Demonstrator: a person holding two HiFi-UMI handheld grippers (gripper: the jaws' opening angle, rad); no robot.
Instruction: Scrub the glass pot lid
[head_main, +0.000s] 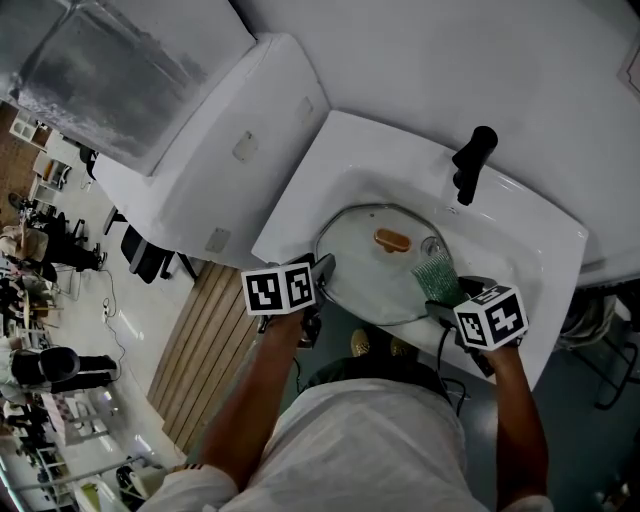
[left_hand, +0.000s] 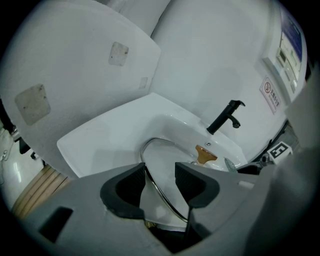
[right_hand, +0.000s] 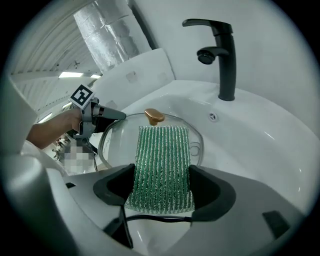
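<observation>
The round glass pot lid (head_main: 365, 272), metal-rimmed with an amber knob (head_main: 393, 239), lies in the white washbasin (head_main: 335, 150), its near-left side seemingly lifted a little. The left gripper (left_hand: 156, 175) has that rim running between its jaws and appears clamped on it. The right gripper (right_hand: 161, 181) is closed on a green ribbed scrubbing pad (right_hand: 162, 155), whose free end lies across the glass just short of the knob. The main risk I see is the narrow hold on the rim: pressing the pad down on wet glass could twist the lid out of the jaws and drop it against the basin. Too long a forward stroke could catch the knob, and dragging hard might pull the pad from its grip. A black tap (right_hand: 222, 55) stands well apart at the back edge. Both forearms reach down from the person's body, the left angled inward to the lid's near-left edge, the right coming straighter to its near-right side, so the two grippers flank the lid.
</observation>
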